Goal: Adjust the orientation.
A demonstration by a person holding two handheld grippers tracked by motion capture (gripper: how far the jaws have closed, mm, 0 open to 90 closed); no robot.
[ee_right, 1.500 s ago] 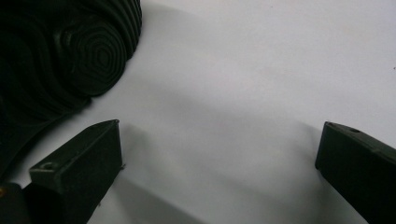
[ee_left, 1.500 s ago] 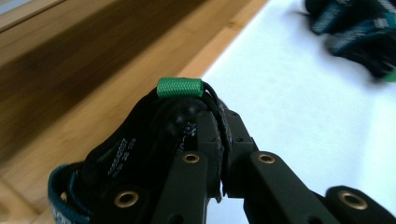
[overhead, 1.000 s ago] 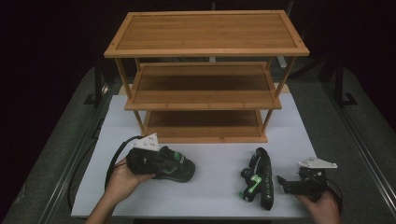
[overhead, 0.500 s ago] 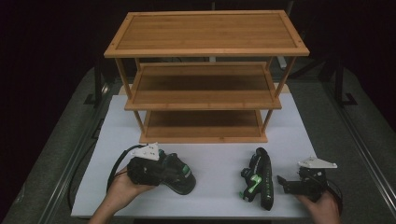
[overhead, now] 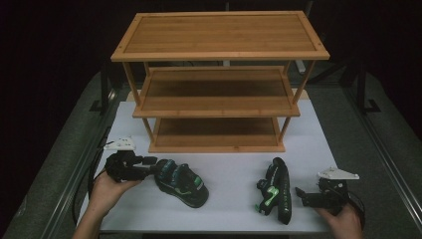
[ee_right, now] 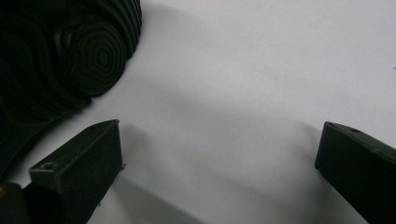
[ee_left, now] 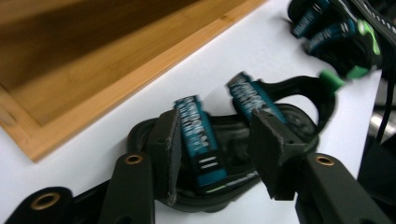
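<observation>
A black sandal with teal straps (overhead: 181, 185) lies on the white mat at the front left. My left gripper (overhead: 152, 162) is at its heel end, and its jaws have just been opening. In the left gripper view the left gripper (ee_left: 217, 123) straddles a teal strap of that sandal (ee_left: 224, 140), with a gap at the right pad, so nothing is gripped. A second sandal (overhead: 276, 191) lies on its side at the front right. My right gripper (overhead: 301, 194) rests just right of it, open. In the right gripper view the right gripper (ee_right: 219, 133) has only bare mat between its jaws, beside the ribbed sole (ee_right: 60, 56).
A three-tier bamboo shoe rack (overhead: 219, 84) stands at the back of the mat, all shelves bare; its bottom shelf (ee_left: 93, 60) lies close beyond the left sandal. The second sandal (ee_left: 341, 37) shows far off. Dark table edges flank the white mat (overhead: 229, 169).
The left gripper has slid back to the left off the sandal and its jaws have parted; the sandal stays on the mat. The right hand and the second sandal have not moved.
</observation>
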